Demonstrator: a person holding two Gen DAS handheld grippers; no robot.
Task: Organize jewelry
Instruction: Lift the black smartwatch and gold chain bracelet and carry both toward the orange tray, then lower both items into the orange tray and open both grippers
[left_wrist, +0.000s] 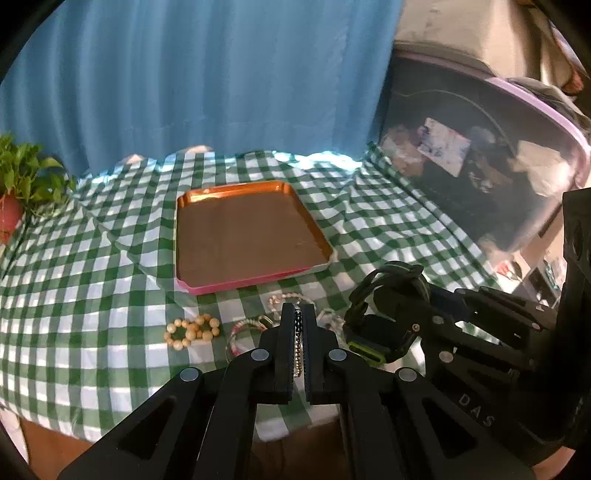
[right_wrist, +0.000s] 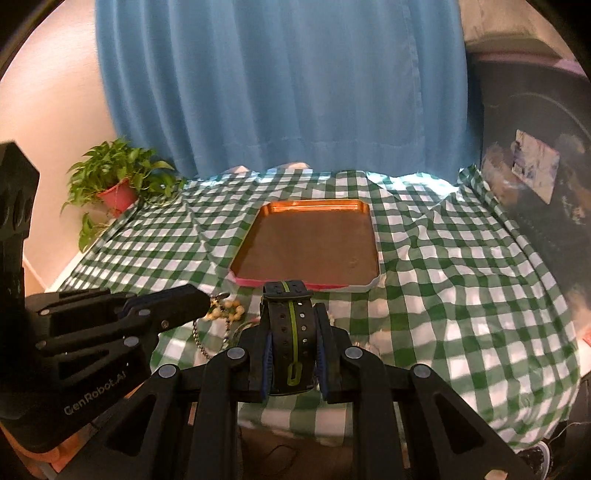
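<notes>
An empty copper tray (left_wrist: 243, 236) with a pink rim lies on the green checked cloth; it also shows in the right wrist view (right_wrist: 306, 243). My left gripper (left_wrist: 300, 314) is shut on a dark beaded chain necklace (left_wrist: 298, 332), held just above the cloth in front of the tray; the chain hangs down in the right wrist view (right_wrist: 201, 341). My right gripper (right_wrist: 291, 314) is shut on a black wristwatch with a lime stripe (right_wrist: 290, 325), seen from the left wrist view too (left_wrist: 384, 317). A pearl bracelet (left_wrist: 192, 328), a pink-white bangle (left_wrist: 243, 332) and a clear bead bracelet (left_wrist: 284, 300) lie before the tray.
A potted plant in a red pot (right_wrist: 118, 184) stands at the table's far left. A blue curtain (right_wrist: 280, 85) hangs behind the table. A dark cluttered bin with a lilac rim (left_wrist: 480, 155) stands on the right. The table's front edge (right_wrist: 295, 421) lies just below the grippers.
</notes>
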